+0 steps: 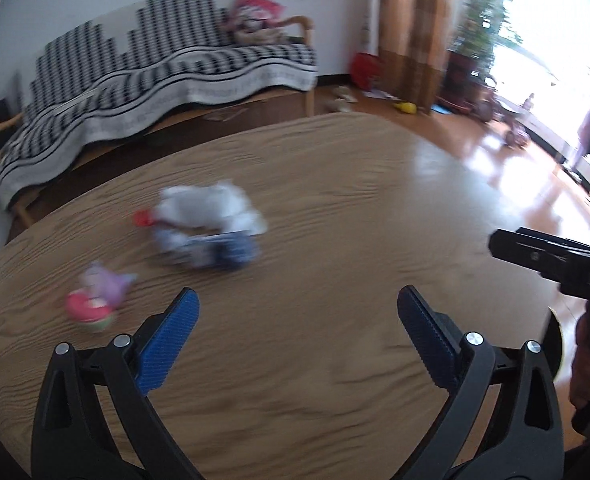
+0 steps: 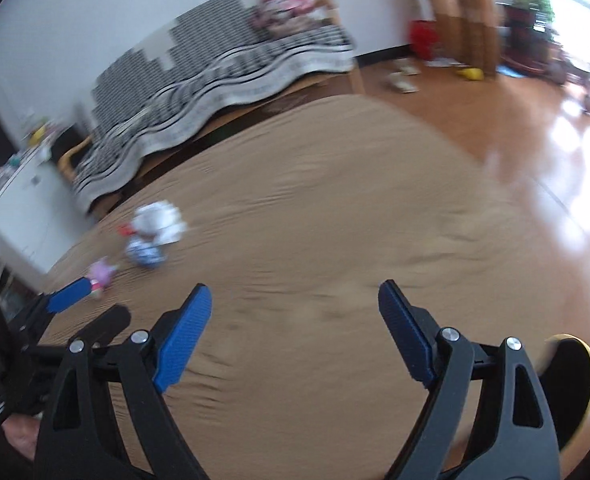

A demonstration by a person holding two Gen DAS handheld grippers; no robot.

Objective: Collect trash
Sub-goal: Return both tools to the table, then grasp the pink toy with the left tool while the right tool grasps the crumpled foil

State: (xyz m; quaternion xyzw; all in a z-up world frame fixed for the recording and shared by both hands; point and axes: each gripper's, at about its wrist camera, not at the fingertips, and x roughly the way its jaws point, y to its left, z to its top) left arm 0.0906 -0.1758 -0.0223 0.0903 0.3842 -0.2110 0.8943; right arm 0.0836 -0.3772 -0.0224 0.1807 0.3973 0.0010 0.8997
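Both my claws, left gripper [image 1: 297, 320] and right gripper [image 2: 295, 316], hang spread and empty; crumpled wrapper [image 1: 209, 232] ahead-left on the table [image 1: 355, 200] wants a slow, squared approach.

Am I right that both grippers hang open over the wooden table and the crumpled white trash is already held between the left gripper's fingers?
Not quite: the left wrist view shows the left gripper open and empty; the crumpled white trash lies on the wooden table. The right gripper is open too.

Left wrist view: looks down my fingers over the table [image 1: 335, 200], sofa [image 1: 155, 80] at 11 o'clock.
Right wrist view: same table [image 2: 315, 200], sofa [image 2: 215, 60] at 11 o'clock.
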